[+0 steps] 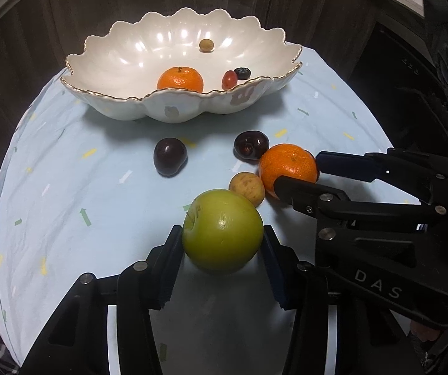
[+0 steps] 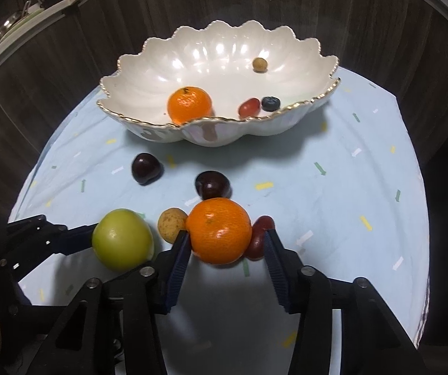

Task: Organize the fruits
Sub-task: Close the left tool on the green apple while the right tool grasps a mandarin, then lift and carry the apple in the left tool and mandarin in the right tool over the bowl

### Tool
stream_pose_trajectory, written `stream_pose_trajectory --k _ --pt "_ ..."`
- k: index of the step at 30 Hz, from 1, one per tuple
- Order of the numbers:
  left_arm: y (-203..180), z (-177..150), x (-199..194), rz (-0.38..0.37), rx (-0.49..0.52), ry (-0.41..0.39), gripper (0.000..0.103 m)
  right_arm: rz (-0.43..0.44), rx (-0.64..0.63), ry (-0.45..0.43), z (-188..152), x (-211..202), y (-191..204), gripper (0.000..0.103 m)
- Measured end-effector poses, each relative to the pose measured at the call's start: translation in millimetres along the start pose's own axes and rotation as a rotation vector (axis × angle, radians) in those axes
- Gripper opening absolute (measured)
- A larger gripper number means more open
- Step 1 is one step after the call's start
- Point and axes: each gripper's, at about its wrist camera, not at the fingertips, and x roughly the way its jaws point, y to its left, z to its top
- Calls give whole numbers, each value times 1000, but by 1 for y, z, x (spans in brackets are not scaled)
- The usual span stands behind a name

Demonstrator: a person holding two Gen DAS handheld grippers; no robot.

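our left gripper (image 1: 222, 243) angles down and pinches the smooth green apple (image 1: 222, 229) on the pale blue cloth (image 1: 67, 187) in front of the bowl (image 1: 174, 109). our right gripper (image 2: 227, 243) squeezes a dimpled orange (image 2: 219, 229) beside the apple. the scalloped, gold-rimmed bowl holds another orange (image 1: 180, 78), a grape (image 1: 229, 78), a blueberry (image 1: 242, 73) and a small tan fruit (image 1: 206, 44).

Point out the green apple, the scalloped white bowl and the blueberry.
Green apple (image 1: 222, 229): left wrist view, middle of its skin.
Scalloped white bowl (image 2: 286, 125): right wrist view, front outer wall.
Blueberry (image 2: 271, 103): right wrist view, centre of its top.
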Motion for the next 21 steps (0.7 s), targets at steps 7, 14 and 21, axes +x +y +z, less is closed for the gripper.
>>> stream_pose_trajectory --k 7,14,21 --pt "2 -1 -3 3 -4 -5 49 15 2 11 1 1 2 38" --pt "2 0 -2 3 -9 -4 49 13 3 14 1 2 3 39" --pt "6 1 -2 4 -24 -7 49 26 -9 21 4 5 4 43"
